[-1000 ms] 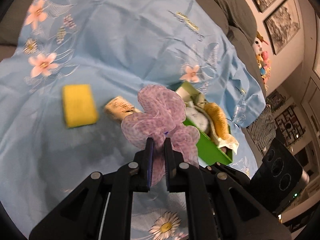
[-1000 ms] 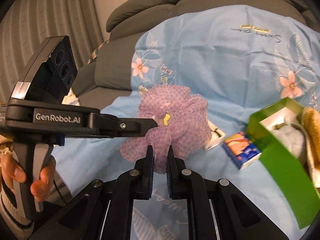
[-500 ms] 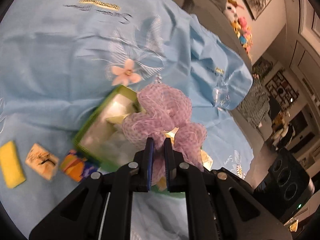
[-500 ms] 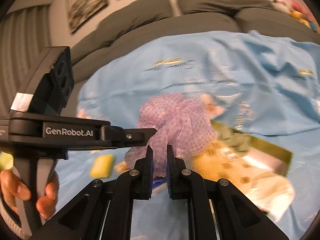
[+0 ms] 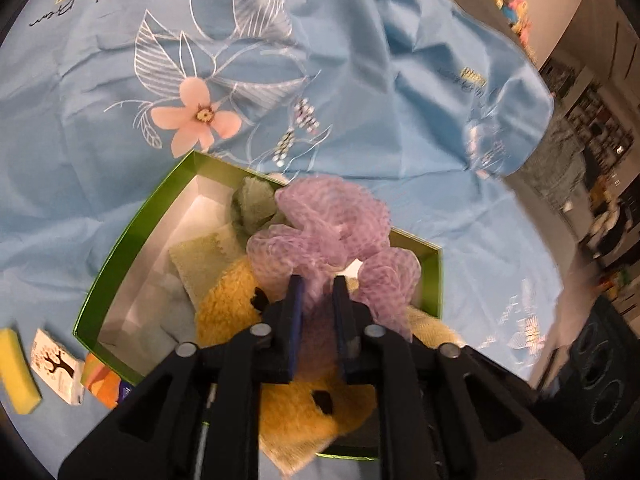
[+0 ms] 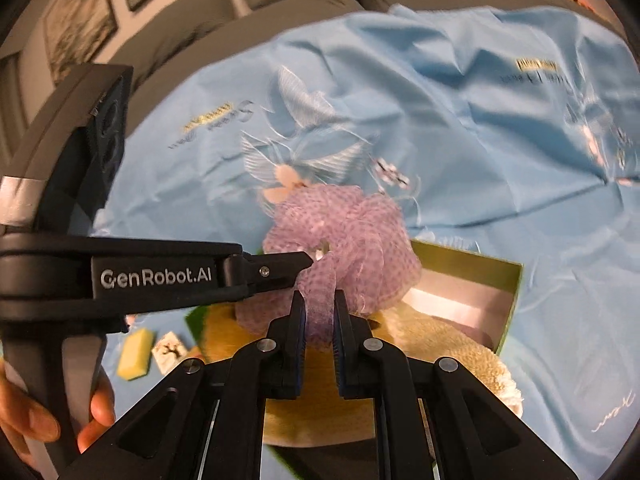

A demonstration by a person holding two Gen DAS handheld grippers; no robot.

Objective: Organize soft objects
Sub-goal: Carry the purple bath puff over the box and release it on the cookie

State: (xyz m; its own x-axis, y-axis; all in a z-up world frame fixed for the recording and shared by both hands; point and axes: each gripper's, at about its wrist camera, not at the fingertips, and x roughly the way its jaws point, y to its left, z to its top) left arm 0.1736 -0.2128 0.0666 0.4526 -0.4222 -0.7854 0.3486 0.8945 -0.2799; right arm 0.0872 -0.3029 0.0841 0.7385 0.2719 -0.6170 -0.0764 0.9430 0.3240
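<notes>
A purple mesh bath puff (image 5: 332,232) hangs over the open green box (image 5: 120,248), held from two sides. My left gripper (image 5: 318,284) has the mesh between its pads, still pressed, and its jaws are opening. In the right wrist view the right gripper (image 6: 318,298) is shut on a fold of the puff (image 6: 344,232), and the left gripper (image 6: 306,260) reaches in from the left. The green box (image 6: 508,308) holds a yellow plush cloth (image 5: 228,316), a grey-green cloth (image 5: 252,208) and pale towels.
A light blue flowered cloth (image 5: 360,80) covers the surface. Left of the box lie a yellow sponge (image 5: 16,376), a small white pack (image 5: 54,364) and an orange pack (image 5: 102,380). A grey sofa (image 6: 300,0) stands behind. A hand (image 6: 28,420) grips the left tool.
Both grippers carried the puff sideways from beside the sponge to above the green box. The left jaws now stand a little wider apart than before.
</notes>
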